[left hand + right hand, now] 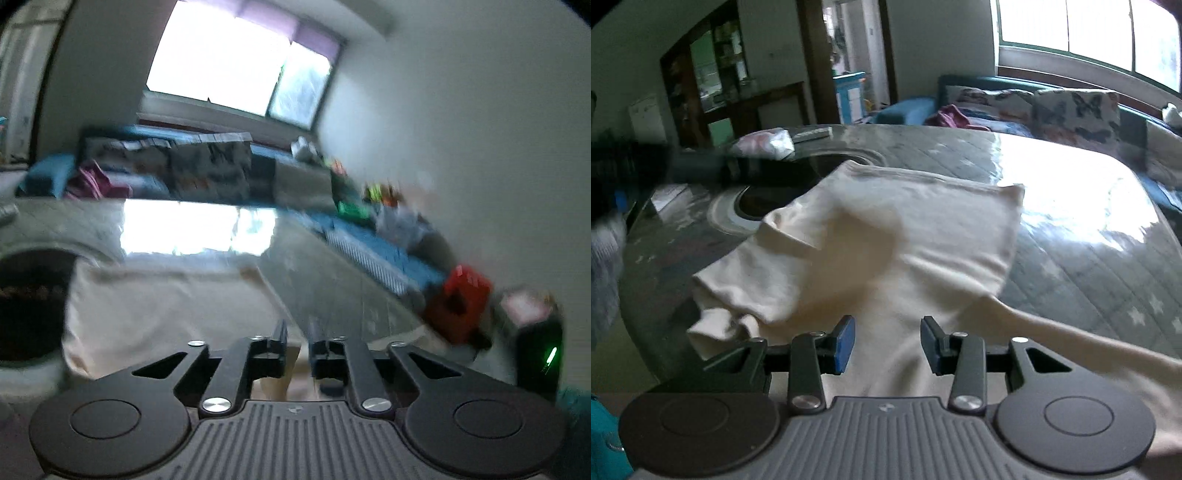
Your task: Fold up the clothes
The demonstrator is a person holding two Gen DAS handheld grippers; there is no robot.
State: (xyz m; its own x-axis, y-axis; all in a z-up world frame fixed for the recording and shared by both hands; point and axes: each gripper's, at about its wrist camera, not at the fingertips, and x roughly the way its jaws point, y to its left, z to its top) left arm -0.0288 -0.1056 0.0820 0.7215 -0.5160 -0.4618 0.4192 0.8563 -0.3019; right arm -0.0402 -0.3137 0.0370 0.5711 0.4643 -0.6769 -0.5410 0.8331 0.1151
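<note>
A cream long-sleeved garment lies spread and partly folded on the glass-topped table. One sleeve stretches toward the lower right. My right gripper hovers open just above the garment's near part, and its blue pads hold nothing. In the blurred left wrist view the garment lies ahead on the left. My left gripper has its jaws nearly together, with a strip of cream cloth showing between them low down.
A dark round inset sits in the table under the garment's far edge. A white bundle lies at the far side. A sofa with patterned cushions stands beyond. A red box and a black device with a green light stand by the wall.
</note>
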